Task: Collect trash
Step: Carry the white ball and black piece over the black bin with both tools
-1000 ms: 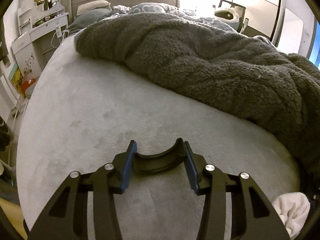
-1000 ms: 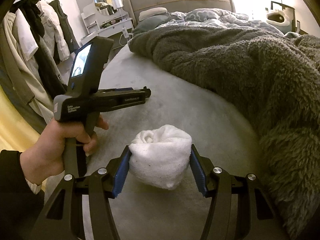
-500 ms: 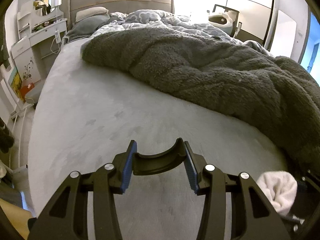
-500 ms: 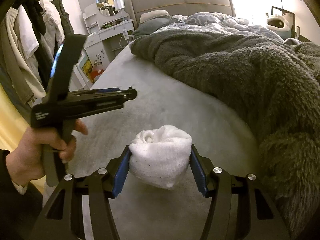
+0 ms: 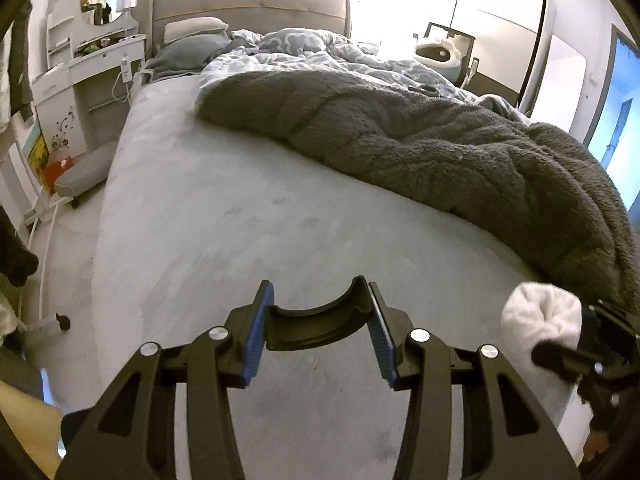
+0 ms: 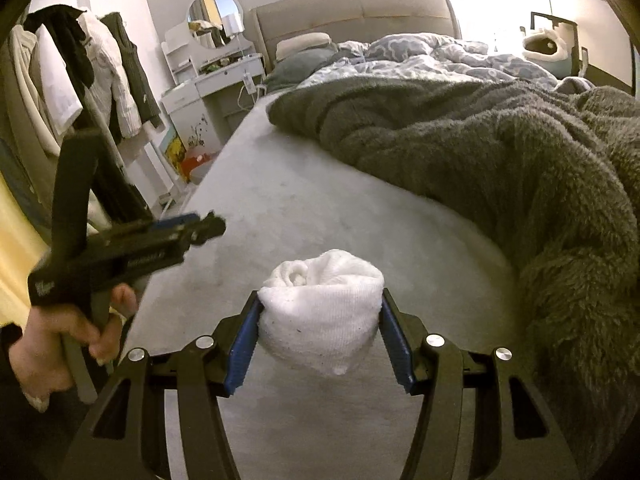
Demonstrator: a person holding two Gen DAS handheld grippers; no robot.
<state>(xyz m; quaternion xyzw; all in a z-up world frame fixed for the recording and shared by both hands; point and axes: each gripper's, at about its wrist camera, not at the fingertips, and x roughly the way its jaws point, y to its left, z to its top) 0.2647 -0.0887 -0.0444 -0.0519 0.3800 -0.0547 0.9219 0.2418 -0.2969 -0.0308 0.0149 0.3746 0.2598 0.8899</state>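
Already the right gripper (image 6: 320, 334) clamps the white rolled cloth (image 6: 320, 316) above the bed (image 6: 288, 208); the left gripper (image 5: 318, 330) (to its left) pinches a black curved piece (image 5: 316, 320).

Right claw (image 6: 320, 332) points forward and downward, its blue pads pressed against both sides of a white bundle, gripping it firmly. Left claw (image 5: 316, 328), gripped by the left hand (image 6: 68, 328) on its handle, sits off to the side, pads clamped on a curved black piece between them.
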